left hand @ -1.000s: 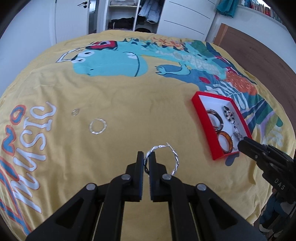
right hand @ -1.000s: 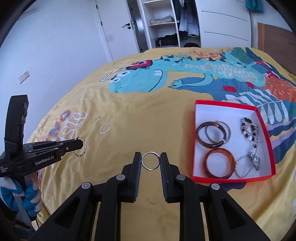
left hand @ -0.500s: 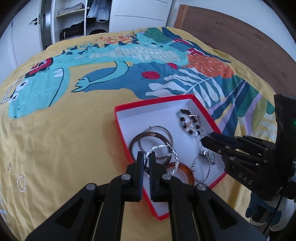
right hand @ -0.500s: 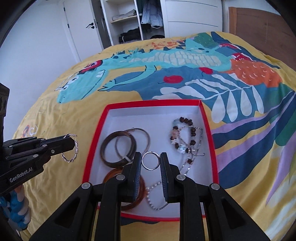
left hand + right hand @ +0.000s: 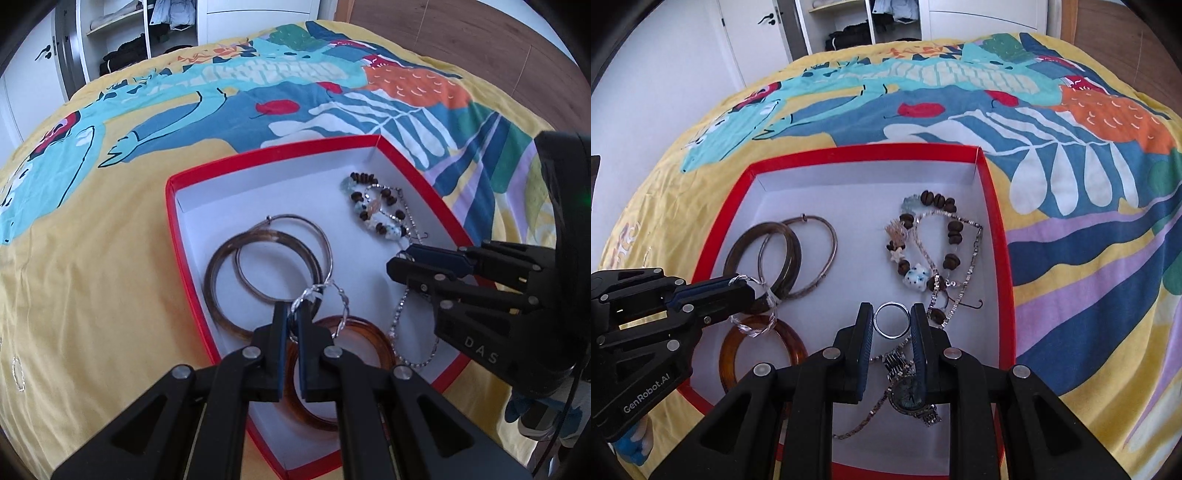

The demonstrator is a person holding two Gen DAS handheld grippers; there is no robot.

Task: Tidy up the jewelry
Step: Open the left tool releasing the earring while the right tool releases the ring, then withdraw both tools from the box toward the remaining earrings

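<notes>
Red box (image 5: 999,236) crowded with bangles (image 5: 762,254), left tool (image 5: 291,314) gripping hoop (image 5: 332,306), right tool (image 5: 892,321) gripping ring (image 5: 891,319)

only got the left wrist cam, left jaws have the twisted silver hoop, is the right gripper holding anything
observer: Yes, the right gripper is shut on a plain silver ring, held edge to edge between its jaws.
operator: is it over the box
observer: Yes, over the white floor of the red-rimmed cardboard box; how high, I cannot tell.
operator: anything near it i cant see
observer: A silver wristwatch with a dark dial lies in the box, partly behind the right jaws.
</notes>
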